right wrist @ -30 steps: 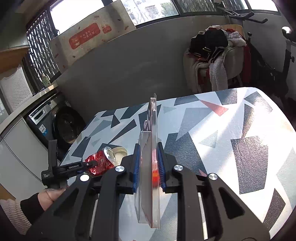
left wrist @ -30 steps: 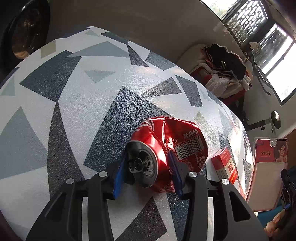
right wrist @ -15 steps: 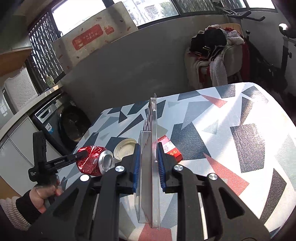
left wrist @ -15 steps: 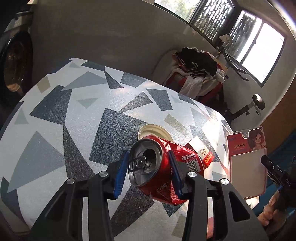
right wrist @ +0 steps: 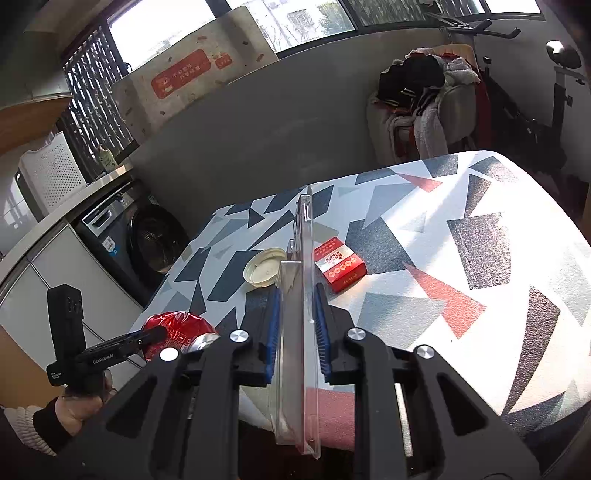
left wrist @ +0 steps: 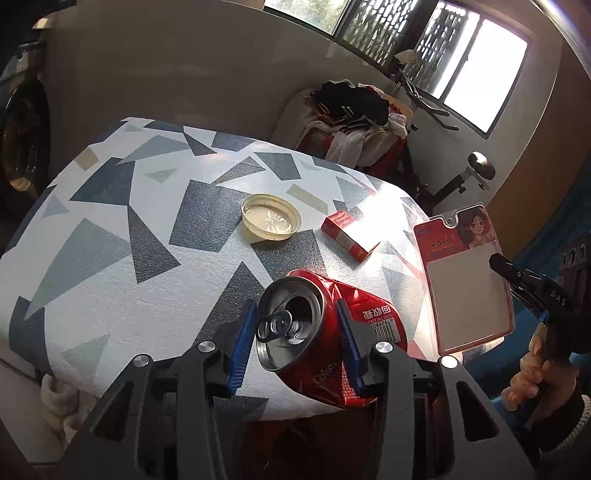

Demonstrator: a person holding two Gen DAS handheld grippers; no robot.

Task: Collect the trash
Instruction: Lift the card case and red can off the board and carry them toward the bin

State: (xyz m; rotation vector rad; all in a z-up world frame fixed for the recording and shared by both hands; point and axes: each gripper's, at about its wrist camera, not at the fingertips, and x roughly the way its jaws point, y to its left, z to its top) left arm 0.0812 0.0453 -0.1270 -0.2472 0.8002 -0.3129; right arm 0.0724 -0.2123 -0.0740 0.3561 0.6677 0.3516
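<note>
Lifting clear: crushed red aluminium drinks can (left wrist: 332,343), clamped in left tool (left wrist: 295,345), now off the patterned counter (left wrist: 110,236) near its edge. Right tool (right wrist: 295,332) grips clear plastic blister pack (right wrist: 301,332). Remaining behind: round cream plastic lid (left wrist: 270,218), red cardboard packet (left wrist: 349,236).

A tabletop (left wrist: 110,236) wears a white cover patterned with grey, dark and a few red triangles. Beyond it a plain grey partition (right wrist: 258,122) runs across the room. To one side a dark front-loading washing machine (right wrist: 140,236) sits under a pale counter, with a white perforated basket (right wrist: 51,173) standing on top. A chair heaped with clothes (left wrist: 354,114) stands beyond the far edge, next to an exercise bike (right wrist: 554,92). Barred windows (left wrist: 376,29) let daylight in, and a flattened cardboard box (right wrist: 195,70) leans against the glass.
</note>
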